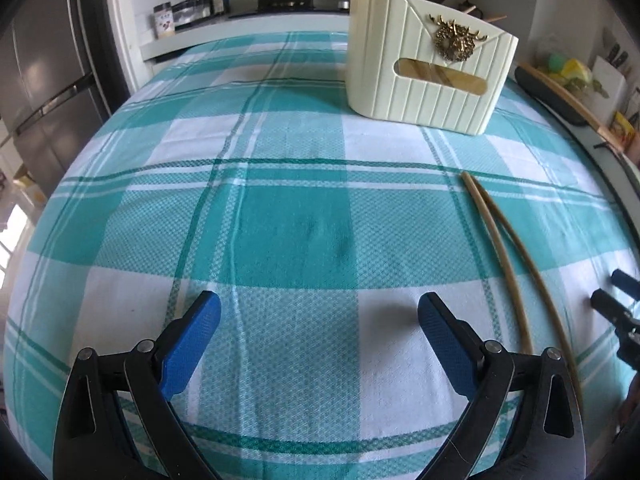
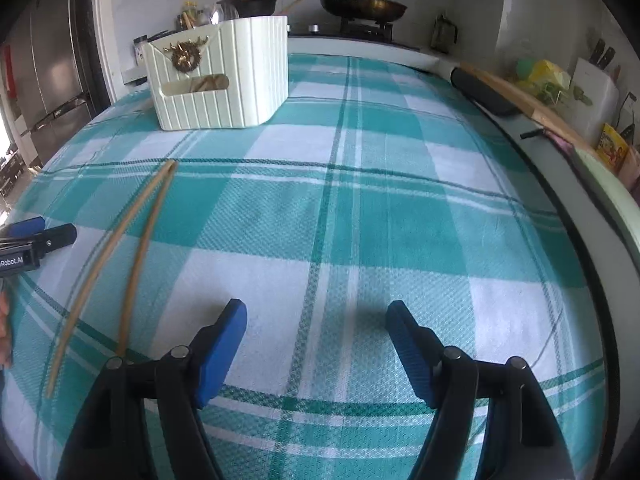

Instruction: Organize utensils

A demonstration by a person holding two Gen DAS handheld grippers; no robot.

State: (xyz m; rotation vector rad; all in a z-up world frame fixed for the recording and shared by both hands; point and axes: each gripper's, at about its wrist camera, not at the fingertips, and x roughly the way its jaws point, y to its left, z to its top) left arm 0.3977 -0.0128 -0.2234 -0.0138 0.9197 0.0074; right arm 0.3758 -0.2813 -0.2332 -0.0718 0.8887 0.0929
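The left hand-held gripper [image 1: 319,312] hangs low over the checked tablecloth [image 1: 288,224] with its blue pads spread wide and nothing between them. The right hand-held gripper [image 2: 316,320] is likewise spread apart and empty. Two chopsticks [image 1: 504,248] lie on the cloth between the two, just right of the left one's pad and just left of the right one's, tips together at the far end and splaying toward the cameras. Ahead stands the cream utensil holder [image 1: 424,68], with utensils poking out of it. The table edge [image 2: 576,240] curves along the right gripper's right, bare cloth between.
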